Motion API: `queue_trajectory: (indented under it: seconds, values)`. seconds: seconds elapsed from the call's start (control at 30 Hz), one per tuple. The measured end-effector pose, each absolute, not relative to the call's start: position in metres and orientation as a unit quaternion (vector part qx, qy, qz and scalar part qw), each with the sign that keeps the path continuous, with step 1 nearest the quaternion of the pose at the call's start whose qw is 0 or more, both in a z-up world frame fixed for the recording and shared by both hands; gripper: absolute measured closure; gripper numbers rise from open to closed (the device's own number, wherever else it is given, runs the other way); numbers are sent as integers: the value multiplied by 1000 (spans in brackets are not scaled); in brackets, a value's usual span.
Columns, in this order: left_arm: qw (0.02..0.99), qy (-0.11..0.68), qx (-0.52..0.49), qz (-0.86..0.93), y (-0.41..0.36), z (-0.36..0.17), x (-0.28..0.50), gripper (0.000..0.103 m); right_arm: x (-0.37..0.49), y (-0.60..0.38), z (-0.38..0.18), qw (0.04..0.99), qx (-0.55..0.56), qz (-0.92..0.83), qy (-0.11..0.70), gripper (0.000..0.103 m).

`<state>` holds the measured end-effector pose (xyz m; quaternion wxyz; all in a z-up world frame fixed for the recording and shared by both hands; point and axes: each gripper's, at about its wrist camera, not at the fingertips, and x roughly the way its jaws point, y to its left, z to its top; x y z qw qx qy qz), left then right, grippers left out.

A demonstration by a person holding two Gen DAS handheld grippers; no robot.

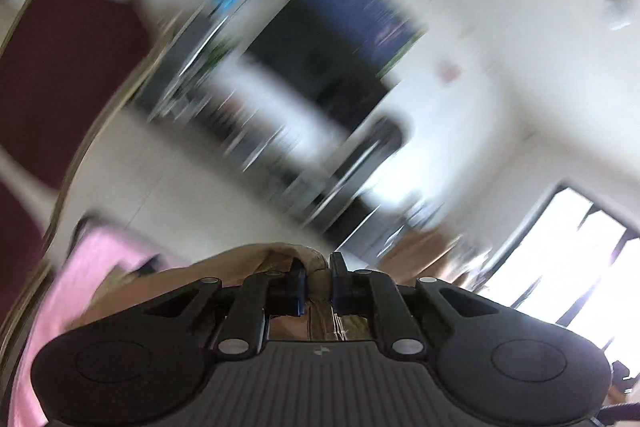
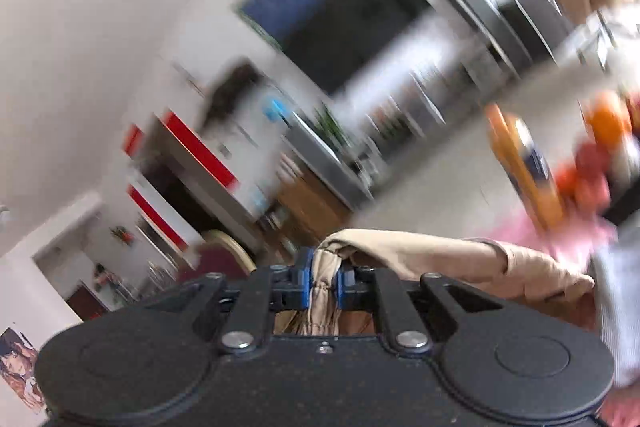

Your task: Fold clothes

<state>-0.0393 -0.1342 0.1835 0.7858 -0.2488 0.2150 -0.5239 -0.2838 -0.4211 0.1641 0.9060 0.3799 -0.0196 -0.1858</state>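
Beige garment (image 2: 440, 259): bunched fabric sits pinched between the blue pads (image 2: 305, 281) of the right gripper (image 2: 322, 283), jaws clamped on a gathered, pleated fold. From the grip the cloth runs right as a long sleeve-like tube, sagging toward the lower right of that view.

Left gripper (image 1: 318, 283): jaws nearly together, a thin ridge of the same beige garment (image 1: 224, 267) caught between the fingertips, cloth spreading left of the jaws and hanging below them behind the linkage. So both tools are clenched on the beige cloth, garment up in the air at the fingertips, not lying on any surface that shows.

Around it: pink cloth (image 1: 92, 267) just left of the left gripper, partly under the beige fabric. Pink fabric (image 2: 560, 231) also at right in the right wrist view, next to a grey ribbed cloth (image 2: 616, 307) at the frame edge.

Both views heavily motion-blurred and tilted. Beyond the tools: dark screen (image 1: 340, 47) on a white wall, maroon chair back (image 1: 60, 67) at left, bright window (image 1: 572, 251) lower right. Right wrist view shows red-and-white shelving (image 2: 192, 155) and orange items (image 2: 532, 171) at right, too blurred to identify. Table edge can't be made out.
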Motion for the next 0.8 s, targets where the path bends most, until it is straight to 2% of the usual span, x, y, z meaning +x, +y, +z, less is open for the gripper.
queue_trajectory:
  seconds: [0.23,0.43,0.57,0.8]
  values:
    - [790,67,-270,-547,-64,252,-131,93,-352,-348,242,933,305,-135,-133,92]
    - [798,22,-266,-541,-65,264,-154,93,-359,-336,268,943,268,-132,-148,92]
    - [821,67,-237,-515,-103,250,-125,93,-322,-356,268,944,264,-158,-116,92]
    - [888,223,-113,-386,-243,204,-5,94,-169,-460,209,918,327,-217,52,92]
